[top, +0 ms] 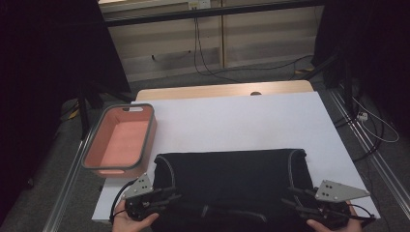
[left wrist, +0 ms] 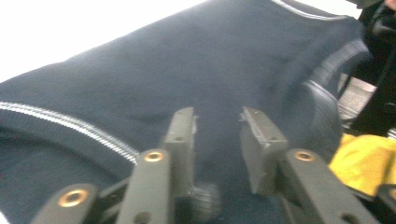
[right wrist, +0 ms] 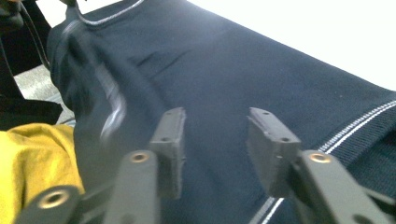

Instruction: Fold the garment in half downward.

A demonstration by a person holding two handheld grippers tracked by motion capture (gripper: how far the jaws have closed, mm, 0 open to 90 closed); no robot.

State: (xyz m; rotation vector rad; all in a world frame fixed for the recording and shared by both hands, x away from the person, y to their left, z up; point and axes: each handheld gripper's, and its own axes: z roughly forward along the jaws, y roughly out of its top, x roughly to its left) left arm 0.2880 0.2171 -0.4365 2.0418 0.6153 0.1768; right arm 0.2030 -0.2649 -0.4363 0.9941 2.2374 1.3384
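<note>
At the left of the high view a pink bin with a grey rim sits on the white sheet that covers the bench; its long axis runs from lower left to upper right of the frame, and it lies just beside the upper left corner of the garment.

The dark garment lies flat across the lower middle of the frame. Its long axis runs left to right, nearly level with the lower edge of the picture, and its far edge is straight. A pale-striped ribbed band curves down at each end, one at the left end and one at the right. The near edge drops out of the bottom of the frame between the two hands.

The left claw sits at the lower left, at the garment's near left corner, pointing right and slightly up the frame. In the left gripper view the left claw stands partly open over the dark cloth, with nothing pinched between the pads; the cloth lies under and beyond them.

The right claw sits at the lower right, at the near right corner, pointing left. In the right gripper view the right claw is likewise parted, pads clear of the cloth, which spreads below them. Yellow cloth shows in that view's lower left.
</note>
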